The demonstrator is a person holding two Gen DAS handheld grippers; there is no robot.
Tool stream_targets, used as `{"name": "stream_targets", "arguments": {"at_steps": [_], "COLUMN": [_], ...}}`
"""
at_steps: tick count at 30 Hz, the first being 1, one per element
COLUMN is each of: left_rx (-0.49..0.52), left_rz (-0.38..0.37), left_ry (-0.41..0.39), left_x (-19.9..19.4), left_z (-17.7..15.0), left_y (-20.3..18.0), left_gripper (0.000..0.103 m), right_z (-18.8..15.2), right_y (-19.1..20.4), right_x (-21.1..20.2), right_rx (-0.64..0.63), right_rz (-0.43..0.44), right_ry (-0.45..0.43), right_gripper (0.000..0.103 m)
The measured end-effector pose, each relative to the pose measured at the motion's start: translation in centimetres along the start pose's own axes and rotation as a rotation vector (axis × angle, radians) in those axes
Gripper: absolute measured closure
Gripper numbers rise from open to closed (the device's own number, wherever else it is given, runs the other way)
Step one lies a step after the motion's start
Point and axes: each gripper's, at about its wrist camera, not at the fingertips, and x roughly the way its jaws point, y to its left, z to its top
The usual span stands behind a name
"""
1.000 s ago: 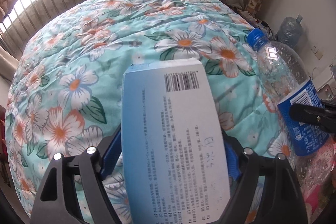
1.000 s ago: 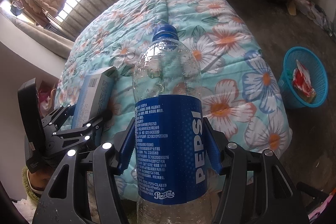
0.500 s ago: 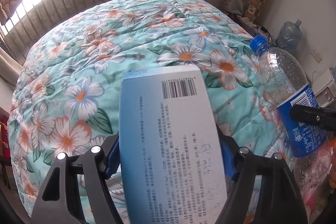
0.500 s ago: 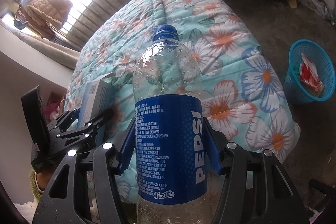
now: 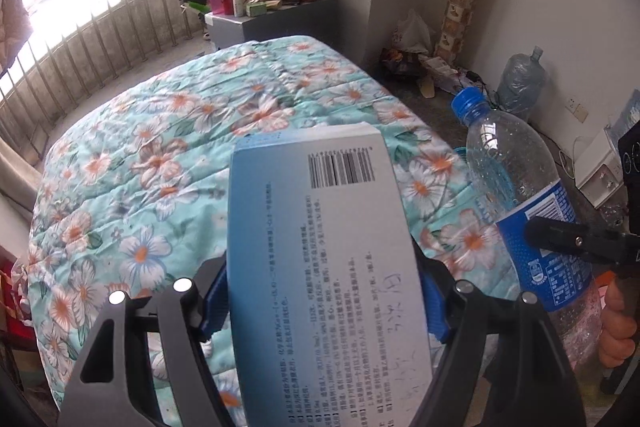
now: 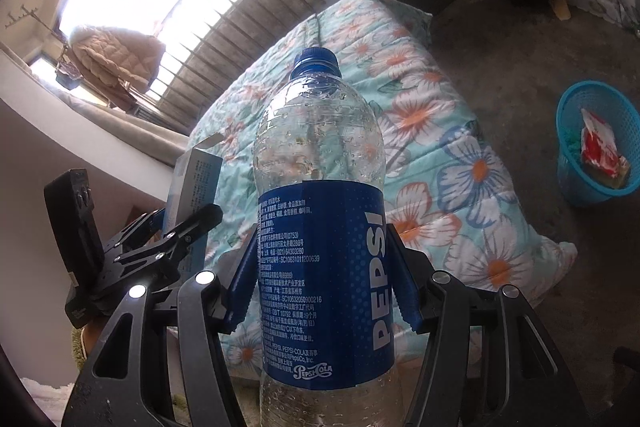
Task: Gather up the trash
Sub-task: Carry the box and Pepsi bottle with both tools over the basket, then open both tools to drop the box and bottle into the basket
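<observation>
My left gripper [image 5: 324, 303] is shut on a light blue carton [image 5: 320, 247] with a barcode and printed text, held up above the floral quilt [image 5: 168, 155]. My right gripper [image 6: 326, 279] is shut on an empty clear Pepsi bottle [image 6: 320, 195] with a blue cap and blue label, standing upright between the blue pads. The bottle [image 5: 520, 195] also shows at the right of the left wrist view, with fingers of a hand [image 5: 616, 323] behind it. The carton [image 6: 196, 179] and left gripper [image 6: 176, 227] appear at the left of the right wrist view.
A blue plastic basket [image 6: 600, 143] holding red and white wrappers stands on the grey floor right of the bed. A cluttered grey cabinet [image 5: 272, 19] sits beyond the bed by the barred window. Bags, a tall patterned roll [image 5: 460, 11] and a water jug [image 5: 520, 83] line the far wall.
Both grippers have risen with the carton and the bottle, and the views have tilted up, so the bed sits lower and smaller and more of the window, wall and floor shows.
</observation>
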Motion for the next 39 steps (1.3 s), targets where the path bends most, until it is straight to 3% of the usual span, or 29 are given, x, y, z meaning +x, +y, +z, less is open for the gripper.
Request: {"name": "stream_targets", "arguments": {"at_steps": [5, 9, 14, 16, 21, 25, 29, 31, 33, 35, 39], "left_rx": [0.055, 0.125, 0.161, 0.198, 0.244, 0.236, 0.227, 0.225, 0.209, 0.171, 0.127], "left_rz": [-0.109, -0.216, -0.345, -0.348, -0.37, -0.37, -0.387, -0.392, -0.37, -0.374, -0.42], "left_ry": [-0.007, 0.017, 0.12, 0.184, 0.35, 0.432, 0.462, 0.445, 0.424, 0.441, 0.429], "left_x": [0.6, 2.3, 7.4, 10.9, 19.9, 26.4, 32.0, 34.7, 36.1, 36.7, 35.9], "left_z": [3.2, 6.0, 9.6, 10.9, 12.8, 14.5, 16.4, 17.0, 16.8, 16.5, 16.5], "left_y": [-4.5, -10.0, -16.9, -20.0, -26.8, -30.9, -34.5, -35.6, -36.0, -35.5, -33.8], "left_gripper": [0.03, 0.03, 0.029, 0.029, 0.029, 0.029, 0.024, 0.015, 0.015, 0.015, 0.015], "right_z": [0.4, 0.3, -0.6, -0.8, -0.5, 2.1, 5.6, 7.0, 7.0, 6.0, 4.0], "right_y": [-3.1, -7.6, -16.6, -20.0, -27.4, -32.6, -38.2, -41.3, -43.3, -43.8, -42.2], "right_x": [-4.1, -8.2, -12.6, -13.3, -11.9, -9.6, -6.8, -5.3, -4.3, -3.8, -5.0], "right_rx": [0.085, 0.192, 0.417, 0.503, 0.652, 0.729, 0.798, 0.817, 0.846, 0.896, 0.851], "right_rz": [0.015, -0.023, -0.137, -0.181, -0.195, -0.155, -0.123, -0.122, -0.143, -0.168, -0.213], "right_ry": [-0.097, -0.192, -0.291, -0.292, -0.237, -0.175, -0.11, -0.113, -0.126, -0.136, -0.203], "right_gripper": [0.048, 0.048, 0.047, 0.047, 0.047, 0.046, 0.042, 0.026, 0.026, 0.026, 0.026]}}
